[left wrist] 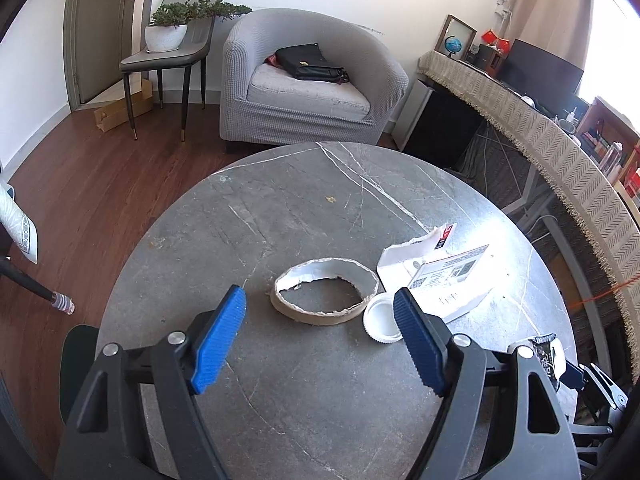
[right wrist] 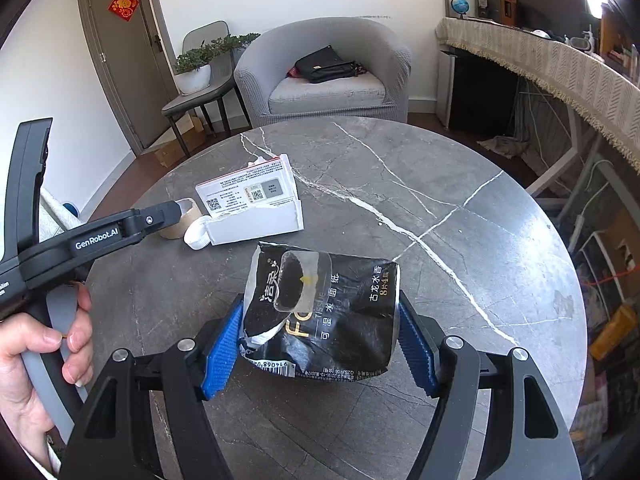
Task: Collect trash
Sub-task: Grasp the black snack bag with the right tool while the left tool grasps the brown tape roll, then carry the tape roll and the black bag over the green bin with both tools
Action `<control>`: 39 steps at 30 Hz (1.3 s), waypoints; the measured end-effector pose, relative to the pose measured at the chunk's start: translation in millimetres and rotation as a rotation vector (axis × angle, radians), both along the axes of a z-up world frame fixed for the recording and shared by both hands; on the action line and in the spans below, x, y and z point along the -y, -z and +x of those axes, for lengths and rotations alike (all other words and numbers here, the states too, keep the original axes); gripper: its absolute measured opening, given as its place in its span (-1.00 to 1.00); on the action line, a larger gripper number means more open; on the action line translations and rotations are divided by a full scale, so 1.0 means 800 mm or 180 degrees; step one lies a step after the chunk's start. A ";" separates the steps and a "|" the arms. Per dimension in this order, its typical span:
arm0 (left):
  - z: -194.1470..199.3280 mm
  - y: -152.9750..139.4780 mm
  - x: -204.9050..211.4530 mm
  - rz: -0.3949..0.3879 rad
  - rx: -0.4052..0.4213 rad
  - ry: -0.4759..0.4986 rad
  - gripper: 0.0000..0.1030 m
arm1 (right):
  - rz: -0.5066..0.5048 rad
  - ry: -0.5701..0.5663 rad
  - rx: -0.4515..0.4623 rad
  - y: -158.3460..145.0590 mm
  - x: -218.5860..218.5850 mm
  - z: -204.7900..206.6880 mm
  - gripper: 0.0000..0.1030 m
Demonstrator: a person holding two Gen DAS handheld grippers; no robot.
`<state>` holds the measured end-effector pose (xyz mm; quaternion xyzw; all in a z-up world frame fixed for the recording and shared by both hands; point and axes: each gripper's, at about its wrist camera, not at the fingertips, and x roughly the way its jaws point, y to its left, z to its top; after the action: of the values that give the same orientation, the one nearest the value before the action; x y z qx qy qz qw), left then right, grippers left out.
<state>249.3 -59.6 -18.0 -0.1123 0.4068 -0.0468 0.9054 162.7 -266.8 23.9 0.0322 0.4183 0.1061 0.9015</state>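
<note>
On the round grey marble table [left wrist: 280, 208] lies a cardboard tape ring [left wrist: 320, 319], with a white ribbed lid [left wrist: 380, 318] and a torn white box [left wrist: 440, 280] to its right. My left gripper [left wrist: 319, 295] is open, and the ring sits just beyond and between its blue tips, untouched. In the right wrist view, my right gripper [right wrist: 320, 302] is shut on a crumpled black tissue pack [right wrist: 332, 320], both blue pads against its sides. A person's hand [right wrist: 36, 344] holds the left gripper, whose finger [right wrist: 160, 216] partly hides the ring [right wrist: 188, 216].
A grey armchair [left wrist: 312, 88] with a black bag stands behind the table. To its left, a chair carries a potted plant [left wrist: 168, 32]. A long desk with a fringed cloth [left wrist: 560, 148] runs along the right. A small crumb [left wrist: 331, 199] lies mid-table.
</note>
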 end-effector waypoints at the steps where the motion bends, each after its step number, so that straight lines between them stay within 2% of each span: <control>1: 0.001 0.000 0.001 0.0022 -0.0009 -0.0004 0.53 | 0.0013 -0.0007 0.0003 -0.001 0.001 -0.001 0.40; 7: 0.013 0.003 0.012 0.0208 -0.0064 0.0006 0.53 | 0.0086 -0.0078 -0.0006 -0.003 0.004 -0.003 0.40; 16: 0.035 0.013 0.015 0.0354 -0.0119 -0.0053 0.53 | 0.0129 -0.0080 -0.0030 0.000 0.013 -0.002 0.40; 19: 0.042 0.012 0.009 0.0321 -0.0103 -0.0056 0.45 | 0.0126 -0.0095 -0.0044 0.001 0.012 -0.001 0.40; 20: 0.043 0.011 0.006 0.0328 -0.0094 -0.0059 0.23 | 0.0118 -0.0103 -0.0043 0.000 0.010 0.000 0.40; 21: 0.042 0.011 0.006 0.0365 -0.0093 -0.0052 0.10 | 0.0119 -0.0105 -0.0037 0.000 0.009 0.000 0.40; 26: 0.036 0.008 -0.009 0.0173 -0.0118 -0.0035 0.07 | 0.0129 -0.0131 -0.0032 -0.001 0.001 0.000 0.40; 33: 0.019 -0.003 -0.023 0.0251 -0.0024 -0.0020 0.06 | 0.0154 -0.0214 -0.0014 -0.007 -0.019 0.001 0.40; 39: 0.004 -0.018 -0.060 0.0211 0.0031 -0.0129 0.06 | 0.0186 -0.0385 -0.0040 -0.011 -0.057 0.003 0.40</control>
<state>252.8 -11.3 -3.5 -0.0903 0.4013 -0.0155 0.9113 165.2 -221.5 32.9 0.0338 0.4219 0.1725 0.8895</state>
